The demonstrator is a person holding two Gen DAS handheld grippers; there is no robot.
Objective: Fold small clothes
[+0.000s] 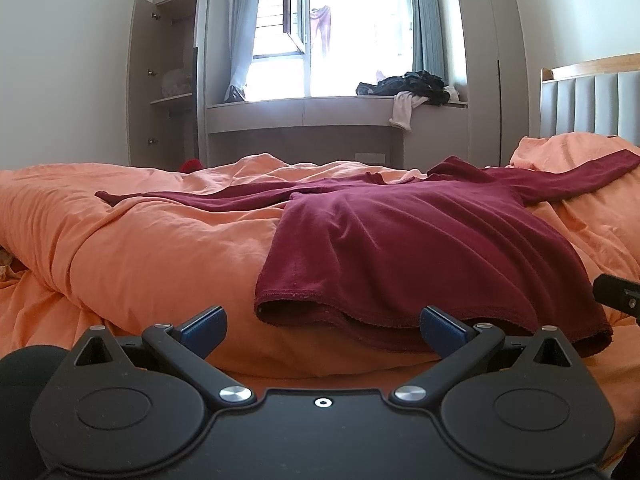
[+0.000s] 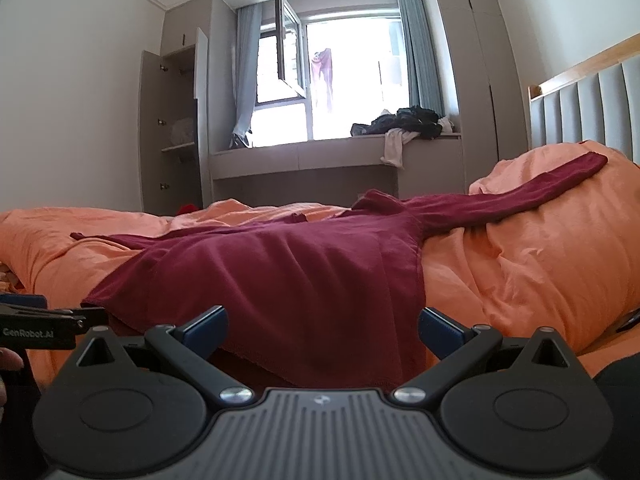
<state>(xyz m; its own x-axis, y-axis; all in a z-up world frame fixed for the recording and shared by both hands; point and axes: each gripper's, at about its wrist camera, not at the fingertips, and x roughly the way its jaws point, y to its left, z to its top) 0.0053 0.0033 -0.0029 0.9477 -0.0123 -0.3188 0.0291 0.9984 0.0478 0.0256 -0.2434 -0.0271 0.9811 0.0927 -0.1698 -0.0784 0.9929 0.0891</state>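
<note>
1. Left wrist view: the left gripper (image 1: 322,330) sits at 6 o'clock with its jaws spread wide and nothing between them; its blue-padded fingertips (image 1: 204,326) hover just short of the hem of a dark red long-sleeved knit top (image 1: 404,240).
2. The top lies spread flat on a rumpled orange duvet (image 1: 140,248), body from centre toward 4 o'clock, one sleeve stretched toward 9 o'clock and the other toward 2 o'clock, onto an orange pillow (image 1: 560,148).
3. At 3 o'clock, a black part of the right gripper (image 1: 618,294) shows at the frame edge, beside the hem.
4. At 12 o'clock stands a bright window (image 1: 352,40) with pale blue curtains; a heap of dark clothes (image 1: 408,86) rests on the grey window bench at 1 o'clock. An open grey wardrobe (image 1: 168,80) stands at 10 o'clock, a grey padded headboard (image 1: 592,104) at 2 o'clock.
5. Right wrist view: the right gripper (image 2: 322,330) is at 6 o'clock, jaws likewise released and parted, the top's (image 2: 280,276) hem lying between the fingertips (image 2: 440,330) without being pinched.
6. The top's body fills the centre; one sleeve climbs toward 2 o'clock over the pillow (image 2: 560,184).
7. At 9 o'clock the left gripper (image 2: 40,320) enters, black with white lettering, just beside the hem's corner; whether it is parted cannot be told here.
</note>
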